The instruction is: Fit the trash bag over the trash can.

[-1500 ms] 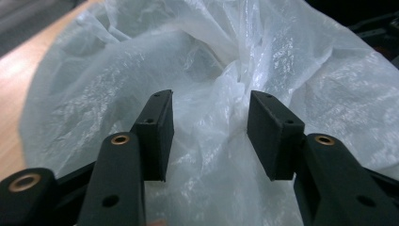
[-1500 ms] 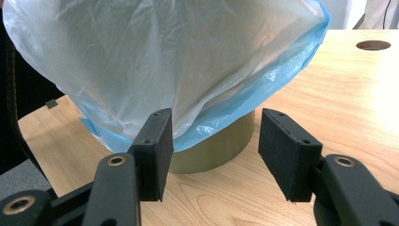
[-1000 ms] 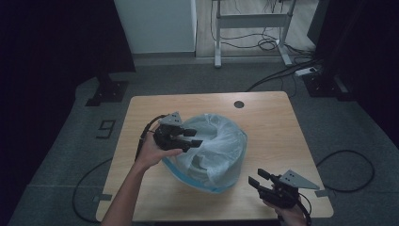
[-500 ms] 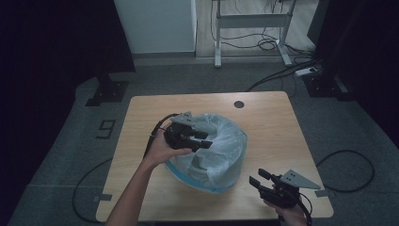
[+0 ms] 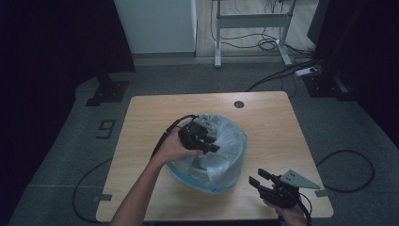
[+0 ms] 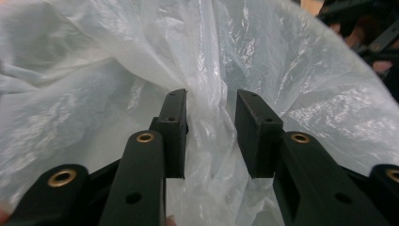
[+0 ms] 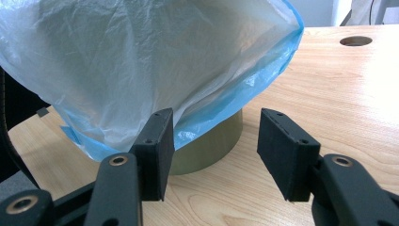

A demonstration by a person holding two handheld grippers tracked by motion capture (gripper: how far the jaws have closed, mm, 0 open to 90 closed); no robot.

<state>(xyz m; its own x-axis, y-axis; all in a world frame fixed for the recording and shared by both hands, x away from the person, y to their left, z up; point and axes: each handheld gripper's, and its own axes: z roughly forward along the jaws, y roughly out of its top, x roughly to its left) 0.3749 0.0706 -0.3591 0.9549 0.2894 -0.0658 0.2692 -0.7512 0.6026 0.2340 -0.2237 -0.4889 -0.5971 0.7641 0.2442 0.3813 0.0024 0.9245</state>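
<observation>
Item 1. Translucent white plastic bag with a blue rim: draped over a squat olive-green cylindrical container, which stands near the middle of the light wooden tabletop. The bag billows over the container; its blue edge hangs down the container's side on the near right, and the container's base shows beneath it in the right gripper view.

Item 2. My left gripper: over the left part of the bag's top. Its jaws have just been closing, with a raised fold of the film standing between them. In the left gripper view the left pad touches the fold; the right pad stands apart from it, so I count the jaws as narrowed but not yet clamped.

Item 3. My right gripper: near the tabletop's near right corner, jaws apart and holding nothing, pointed at the bag's blue rim and the container's lower wall.

Item 4. Step in hand, as I judge it: pinching the bag film on top to take hold of it.

Item 5. Next move, as I judge it: finish closing the left jaws on the fold, then bring the right gripper forward to the blue rim so the bag can be handled from both sides without tearing.
</observation>
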